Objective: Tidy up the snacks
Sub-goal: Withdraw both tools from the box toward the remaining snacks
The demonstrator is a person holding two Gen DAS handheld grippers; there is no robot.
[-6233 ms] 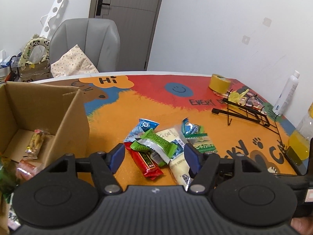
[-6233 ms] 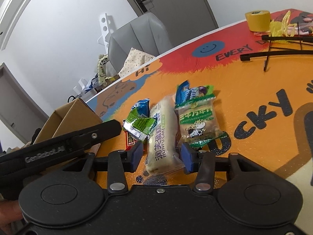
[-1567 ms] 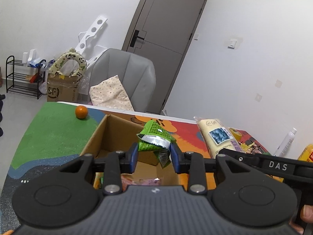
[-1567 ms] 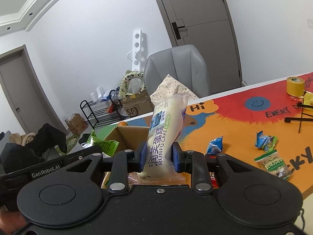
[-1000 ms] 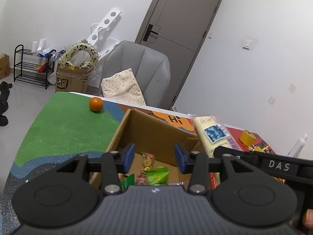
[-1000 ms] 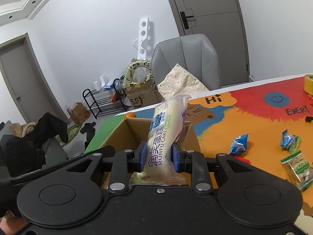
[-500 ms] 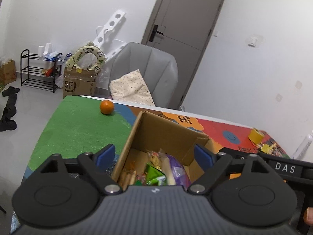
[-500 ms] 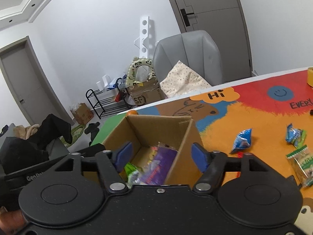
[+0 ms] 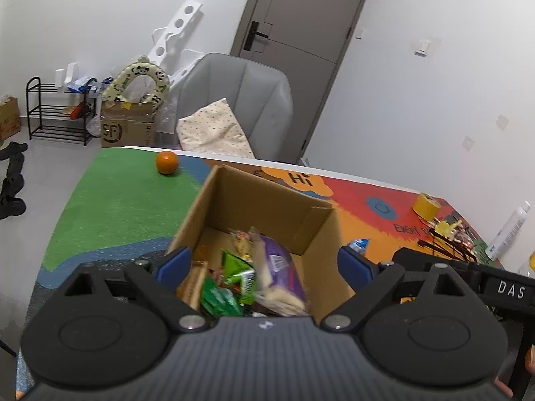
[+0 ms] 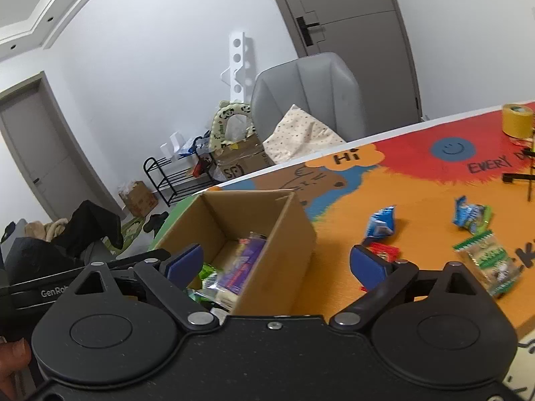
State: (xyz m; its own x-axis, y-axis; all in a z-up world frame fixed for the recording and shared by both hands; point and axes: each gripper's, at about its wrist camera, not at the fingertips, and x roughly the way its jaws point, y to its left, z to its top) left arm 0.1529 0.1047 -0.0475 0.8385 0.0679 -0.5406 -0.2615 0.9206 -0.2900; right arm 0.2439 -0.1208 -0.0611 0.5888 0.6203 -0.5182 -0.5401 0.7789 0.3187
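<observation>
Both grippers hover over one open cardboard box point(image 9: 267, 200). The left gripper point(image 9: 264, 265) has its jaws spread wide and holds nothing; the right gripper point(image 10: 276, 262) is likewise wide and holds nothing. Inside the box lie several snack packets, including one cake packet point(image 9: 281, 267) with a purple panel and two green packets point(image 9: 239, 270); the exact total cannot be told. Four snack packets lie on the table point(image 10: 418, 200) right of the box: two blue point(image 10: 381, 222), one red point(image 10: 384, 250), one green-edged point(image 10: 488, 264). One orange point(image 9: 167, 163) sits on the table's green area, well apart from the box.
</observation>
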